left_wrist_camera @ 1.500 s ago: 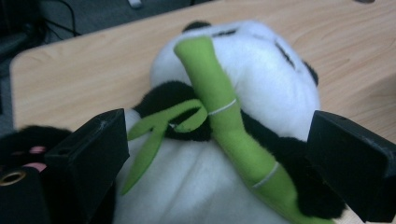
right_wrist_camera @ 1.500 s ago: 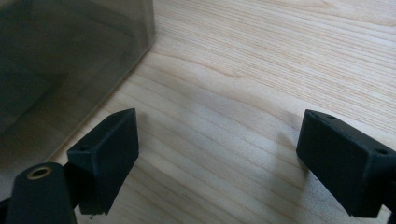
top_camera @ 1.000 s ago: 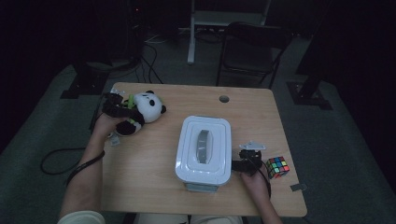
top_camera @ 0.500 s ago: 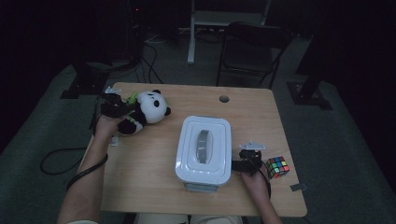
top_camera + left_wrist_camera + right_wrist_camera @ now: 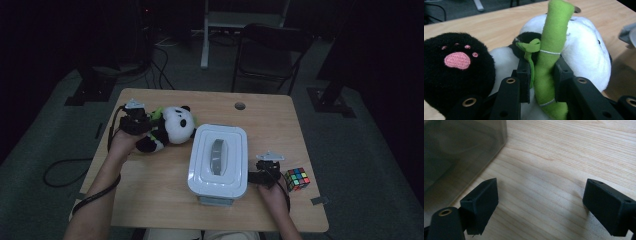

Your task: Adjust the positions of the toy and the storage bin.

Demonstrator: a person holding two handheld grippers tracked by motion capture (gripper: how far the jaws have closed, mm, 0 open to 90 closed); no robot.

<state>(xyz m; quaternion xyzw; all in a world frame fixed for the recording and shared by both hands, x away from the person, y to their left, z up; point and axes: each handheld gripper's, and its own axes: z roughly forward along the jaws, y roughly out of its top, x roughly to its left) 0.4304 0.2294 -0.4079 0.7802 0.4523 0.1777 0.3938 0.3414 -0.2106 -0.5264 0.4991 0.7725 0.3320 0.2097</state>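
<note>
Progress: we have the panda [image 5: 170, 129] gripped and it lies just left of the box [image 5: 218, 162] — the pick looks done, the placing does not. We judge the box as the likely goal, and its lid is on, so opening it is probably left too.

Left gripper [image 5: 540, 75]: jaws pinched on the green bamboo stalk [image 5: 550, 50] sewn to the panda's front — holding the toy by that soft tube, not by the body.

Right gripper [image 5: 540, 206]: jaws spread wide over bare wood, holding nothing, with the box wall [image 5: 461, 150] just beside one jaw.

Panda, place: at about 10 o'clock from the table's [image 5: 150, 200] middle, lying on its side, head toward the box and near its left rim; we cannot tell whether they touch.

Panda, look: plush, white head and belly, black limbs, a pink paw pad [image 5: 457, 60] on one foot, stalk with silver stitched rings.

Box: white lid with a grey handle, at 5 o'clock from the middle.

Cube [image 5: 296, 178]: at 4 o'clock, just right of the right gripper [image 5: 263, 172], untouched.
</note>
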